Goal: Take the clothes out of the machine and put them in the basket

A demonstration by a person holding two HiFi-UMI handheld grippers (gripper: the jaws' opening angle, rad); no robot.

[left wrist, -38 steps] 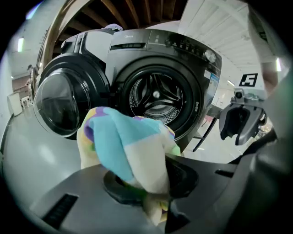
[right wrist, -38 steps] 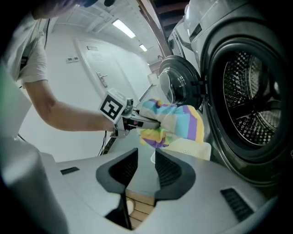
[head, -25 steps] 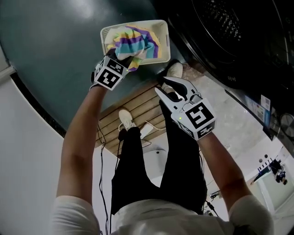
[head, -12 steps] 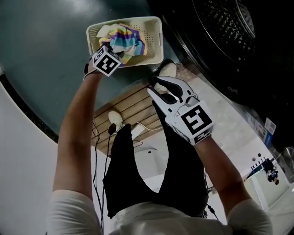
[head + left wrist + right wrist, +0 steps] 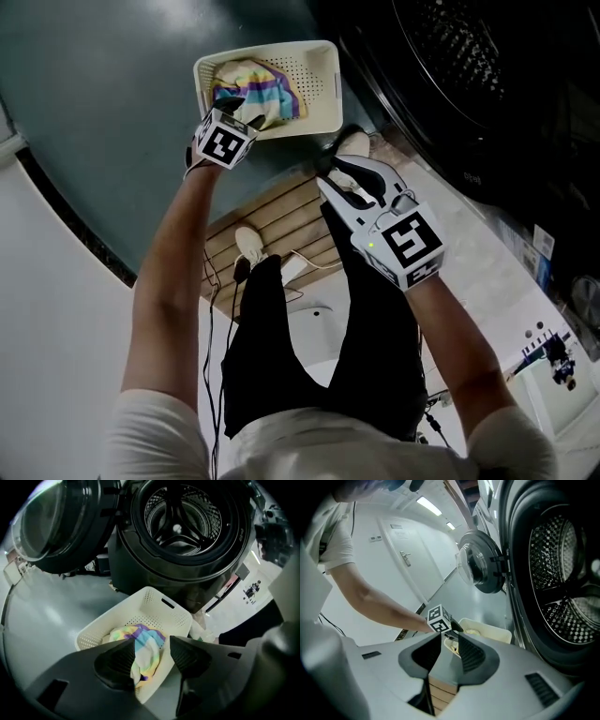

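The cream perforated basket (image 5: 319, 112) (image 5: 154, 603) stands on the floor in front of the dark washing machine, whose drum (image 5: 183, 513) looks empty. A pastel striped cloth (image 5: 255, 92) (image 5: 143, 651) lies inside the basket. My left gripper (image 5: 246, 111) (image 5: 152, 656) points down into it at the near rim. Its jaws have just been opening; the cloth hangs between them against the left pad while the right pad stands off it. My right gripper (image 5: 345, 176) (image 5: 450, 651) hovers between basket and machine, open by a narrow gap, with nothing in it.
The machine's round door (image 5: 56, 522) (image 5: 480, 569) hangs open to the left of the drum. A slatted wooden mat (image 5: 272, 220) lies under the person's feet, with cables trailing beside it. Grey floor surrounds the basket.
The left gripper has sunk toward the basket and its jaws have spread. The striped cloth, bunched high at the gripper before, now lies lower in the basket. The right gripper has barely shifted.
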